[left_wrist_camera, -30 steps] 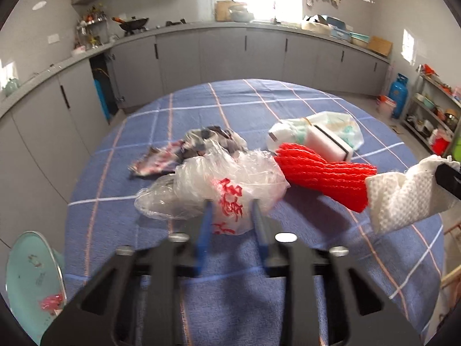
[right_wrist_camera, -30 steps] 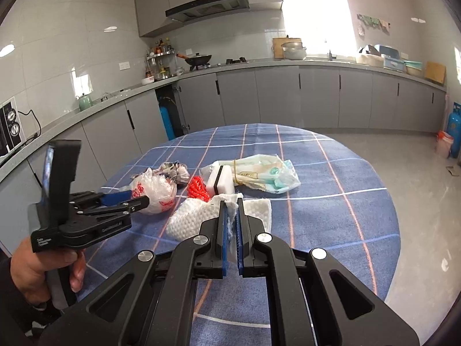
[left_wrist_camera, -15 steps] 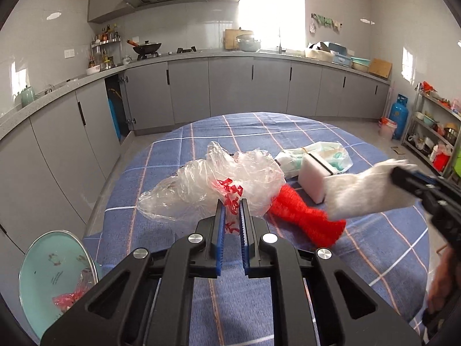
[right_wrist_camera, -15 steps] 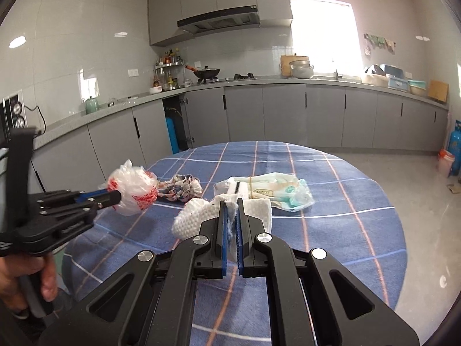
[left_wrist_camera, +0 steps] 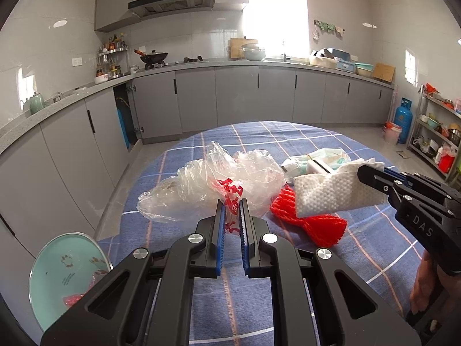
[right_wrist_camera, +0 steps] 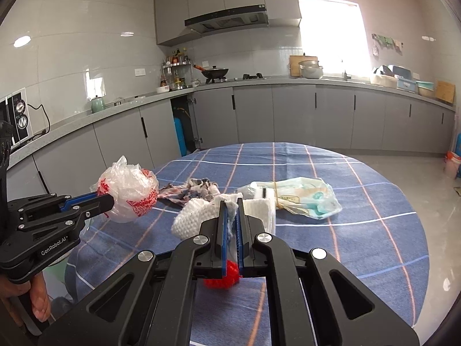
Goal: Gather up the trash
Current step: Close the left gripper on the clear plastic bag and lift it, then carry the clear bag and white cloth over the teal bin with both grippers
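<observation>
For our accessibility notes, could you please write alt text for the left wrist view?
The left gripper grips a clear plastic bag with red print above a blue checked table. The right gripper holds white foam netting over red netting.

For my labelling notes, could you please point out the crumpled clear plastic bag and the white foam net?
Crumpled clear plastic bag (left_wrist_camera: 230, 173): left wrist view, its bunched middle.
White foam net (left_wrist_camera: 325, 193): left wrist view, its textured face.

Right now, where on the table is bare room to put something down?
Free cloth: the table's right side beyond the wrapper, and its far edge toward the cabinets. Crowded: the middle, where the rag, wrapper and red net lie close, with the bag and white foam held above.
</observation>
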The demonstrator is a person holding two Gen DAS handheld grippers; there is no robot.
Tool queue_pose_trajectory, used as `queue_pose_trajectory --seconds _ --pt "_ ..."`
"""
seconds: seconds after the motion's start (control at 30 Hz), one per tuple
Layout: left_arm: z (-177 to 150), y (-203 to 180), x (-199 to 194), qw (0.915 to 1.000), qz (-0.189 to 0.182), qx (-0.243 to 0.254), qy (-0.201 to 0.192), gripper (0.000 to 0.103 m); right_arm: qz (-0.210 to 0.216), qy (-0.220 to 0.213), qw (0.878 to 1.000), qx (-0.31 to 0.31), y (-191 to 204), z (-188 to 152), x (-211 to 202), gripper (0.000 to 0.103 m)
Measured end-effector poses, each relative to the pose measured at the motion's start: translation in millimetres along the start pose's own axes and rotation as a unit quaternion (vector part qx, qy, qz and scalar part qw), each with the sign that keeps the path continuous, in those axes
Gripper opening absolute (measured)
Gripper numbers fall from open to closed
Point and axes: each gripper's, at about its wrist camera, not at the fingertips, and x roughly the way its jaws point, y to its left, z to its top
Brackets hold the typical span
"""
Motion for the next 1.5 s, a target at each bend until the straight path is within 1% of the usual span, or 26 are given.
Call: queue_pose_trajectory --seconds 0.5,0.73,1.5 --pt "-4 42 -26 0.9988 0.038 -0.021 -0.021 0.01 0.028 0.0 0.999 -0.02 40 11 18 0.006" --pt "-7 67 -34 0.997 0.064 -0.038 -0.024 0.01 0.02 0.01 0.999 -0.036 58 12 30 0.006" --pt "-14 118 -59 0.9891 0.122 -0.077 -0.031 0.01 0.04 0.022 0.998 -0.046 88 19 65 0.006"
